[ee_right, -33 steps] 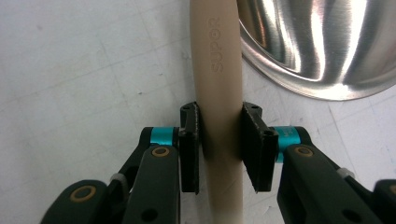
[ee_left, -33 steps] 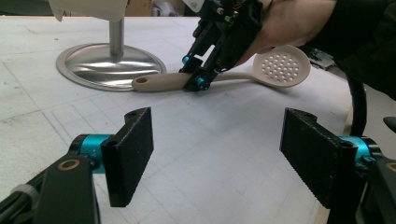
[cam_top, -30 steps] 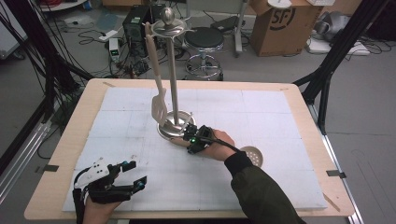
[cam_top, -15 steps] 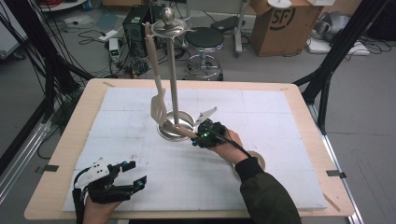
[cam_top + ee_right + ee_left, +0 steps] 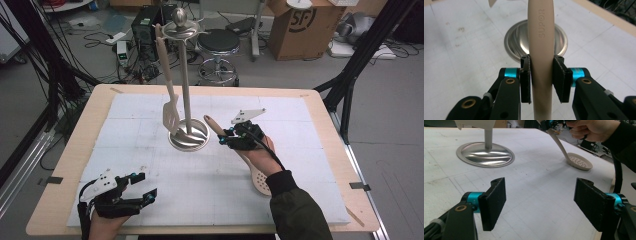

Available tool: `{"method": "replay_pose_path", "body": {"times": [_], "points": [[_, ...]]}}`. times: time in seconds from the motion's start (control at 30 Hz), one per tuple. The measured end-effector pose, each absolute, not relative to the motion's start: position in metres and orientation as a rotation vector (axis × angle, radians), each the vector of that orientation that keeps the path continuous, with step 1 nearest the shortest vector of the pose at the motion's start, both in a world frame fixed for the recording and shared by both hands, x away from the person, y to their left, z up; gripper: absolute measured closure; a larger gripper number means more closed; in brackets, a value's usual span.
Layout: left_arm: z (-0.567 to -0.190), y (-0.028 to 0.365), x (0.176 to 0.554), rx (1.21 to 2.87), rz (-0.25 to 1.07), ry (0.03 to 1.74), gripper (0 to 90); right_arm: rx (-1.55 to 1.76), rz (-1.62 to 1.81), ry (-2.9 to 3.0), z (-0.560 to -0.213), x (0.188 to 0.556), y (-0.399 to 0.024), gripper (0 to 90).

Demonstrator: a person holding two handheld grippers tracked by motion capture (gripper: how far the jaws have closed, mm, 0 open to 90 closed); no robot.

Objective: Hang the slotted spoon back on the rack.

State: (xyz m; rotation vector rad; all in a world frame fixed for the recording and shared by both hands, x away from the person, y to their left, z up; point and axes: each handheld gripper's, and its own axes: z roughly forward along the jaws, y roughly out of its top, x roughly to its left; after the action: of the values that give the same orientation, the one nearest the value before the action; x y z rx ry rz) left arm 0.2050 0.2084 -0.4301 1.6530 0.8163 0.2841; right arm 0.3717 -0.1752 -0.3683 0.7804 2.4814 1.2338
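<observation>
Wooden table (image 5: 70, 150); white mat (image 5: 210, 195); steel stand base (image 5: 189, 136).

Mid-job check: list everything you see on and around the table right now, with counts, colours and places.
skimmer: 1, beige, perforated bowl low near the table's right front, handle clamped in the right gripper
slotted turner: 1, beige, hanging on the rack
utensil rack: 1, silver, round base at table centre, pole rising from it
table mat: 1, white, gridded, covering the table
table: 1, light wood rim
stool: 1, black seat, behind the table
cardboard box: 1, brown, floor at back right
left gripper: 1, black, front left, jaws open
right gripper: 1, black, right of the rack base, shut on the skimmer
</observation>
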Motion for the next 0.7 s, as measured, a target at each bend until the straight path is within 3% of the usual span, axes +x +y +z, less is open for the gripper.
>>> {"method": "replay_pose_path", "body": {"times": [0.7], "points": [[-0.430, 0.208, 0.205, 1.654, 0.291, 0.817, 26.5, 0.733, 1.572, 2.246, -0.343, 0.361, -0.194, 70.9]]}}
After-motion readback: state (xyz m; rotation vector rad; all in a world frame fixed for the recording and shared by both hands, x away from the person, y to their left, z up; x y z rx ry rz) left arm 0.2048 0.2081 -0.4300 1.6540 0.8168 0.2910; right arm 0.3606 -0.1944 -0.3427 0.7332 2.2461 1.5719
